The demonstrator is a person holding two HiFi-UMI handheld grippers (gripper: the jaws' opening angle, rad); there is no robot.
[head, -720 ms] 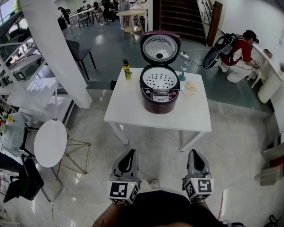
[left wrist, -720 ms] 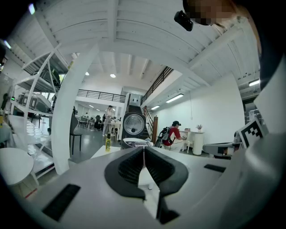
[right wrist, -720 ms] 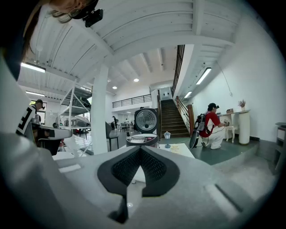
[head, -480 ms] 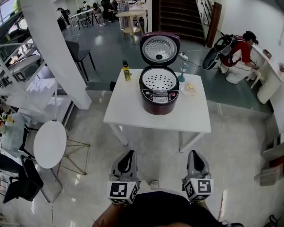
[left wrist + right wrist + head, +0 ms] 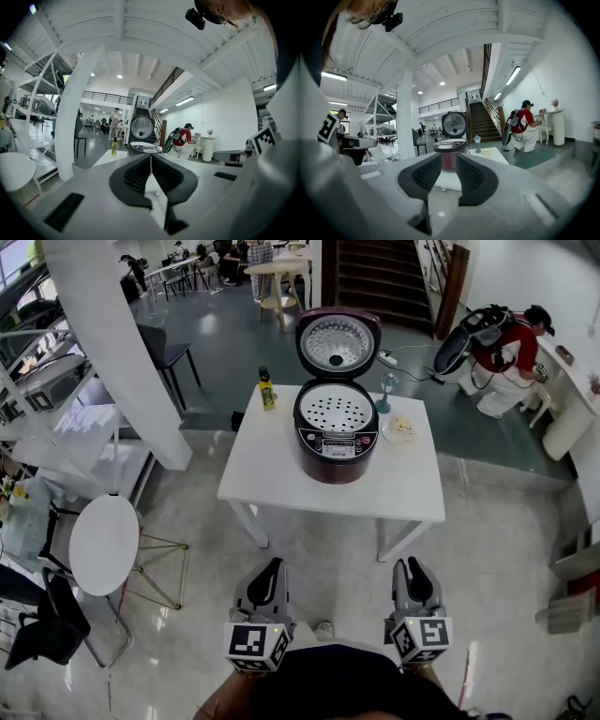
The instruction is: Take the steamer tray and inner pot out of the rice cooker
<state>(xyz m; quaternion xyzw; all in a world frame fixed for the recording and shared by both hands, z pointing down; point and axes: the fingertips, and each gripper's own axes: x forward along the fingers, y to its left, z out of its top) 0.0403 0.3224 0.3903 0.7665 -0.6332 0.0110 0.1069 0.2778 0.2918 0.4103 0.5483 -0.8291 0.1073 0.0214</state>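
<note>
A dark red rice cooker [image 5: 337, 454] stands on a white table [image 5: 281, 465] with its lid [image 5: 337, 341] swung up. A white perforated steamer tray [image 5: 336, 409] sits in its mouth; the inner pot is hidden beneath it. Both grippers hang low in the head view, well short of the table. My left gripper [image 5: 271, 566] [image 5: 150, 161] has its jaws pressed together, holding nothing. On my right gripper [image 5: 412, 564] [image 5: 449, 164] the jaws stand a little apart with nothing between them. The rice cooker [image 5: 450, 152] shows far off through that gap, and the rice cooker [image 5: 145, 147] shows small above the left jaws.
A yellow bottle [image 5: 268, 388], a stemmed glass [image 5: 387, 390] and a small plate [image 5: 403, 427] share the table. A white column [image 5: 122, 352] and round side table [image 5: 105, 542] stand to the left. A person [image 5: 511, 352] crouches at the far right.
Both grippers hold their places. The person at the far right has lifted the dark bag higher. The view has barely shifted.
</note>
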